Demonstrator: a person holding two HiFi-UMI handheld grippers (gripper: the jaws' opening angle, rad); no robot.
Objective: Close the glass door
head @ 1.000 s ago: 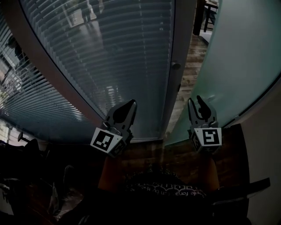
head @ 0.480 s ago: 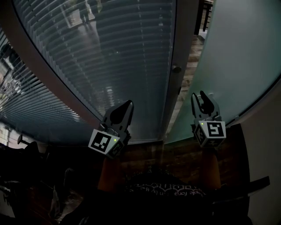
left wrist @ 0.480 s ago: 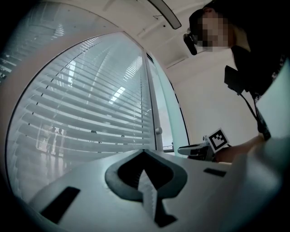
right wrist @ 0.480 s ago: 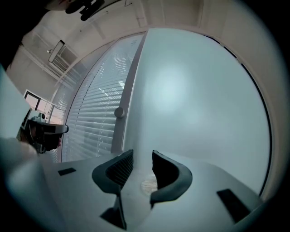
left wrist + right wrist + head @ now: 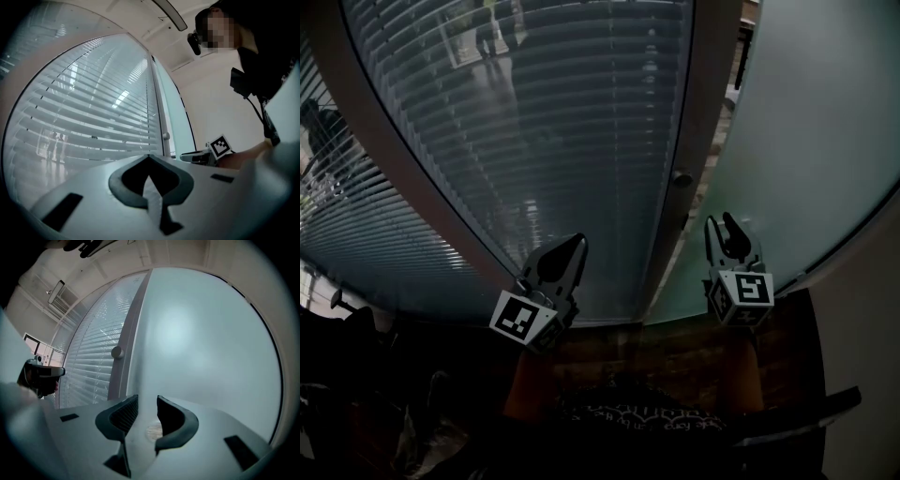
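Note:
The frosted glass door point(image 5: 811, 122) fills the right of the head view, with its left edge close to the grey frame point(image 5: 698, 103). A narrow gap between door and frame shows wooden floor point(image 5: 714, 155). A round knob point(image 5: 682, 178) sits on the frame. My right gripper point(image 5: 724, 225) is open and points at the door near its left edge; whether it touches the glass I cannot tell. In the right gripper view the door point(image 5: 206, 333) fills the picture beyond the parted jaws of the right gripper point(image 5: 147, 401). My left gripper point(image 5: 574, 246) is shut on nothing and points at the slatted pane.
A glass pane with horizontal blinds point(image 5: 534, 122) stands left of the frame. Dark wooden floor point(image 5: 675, 337) lies under the grippers, and a white wall point(image 5: 862, 328) rises at the right. Dark clutter sits at lower left. The knob point(image 5: 116, 352) also shows in the right gripper view.
The gap between the frosted door and the frame has narrowed, so less floor shows through it. Both grippers keep about the same places and jaw states.

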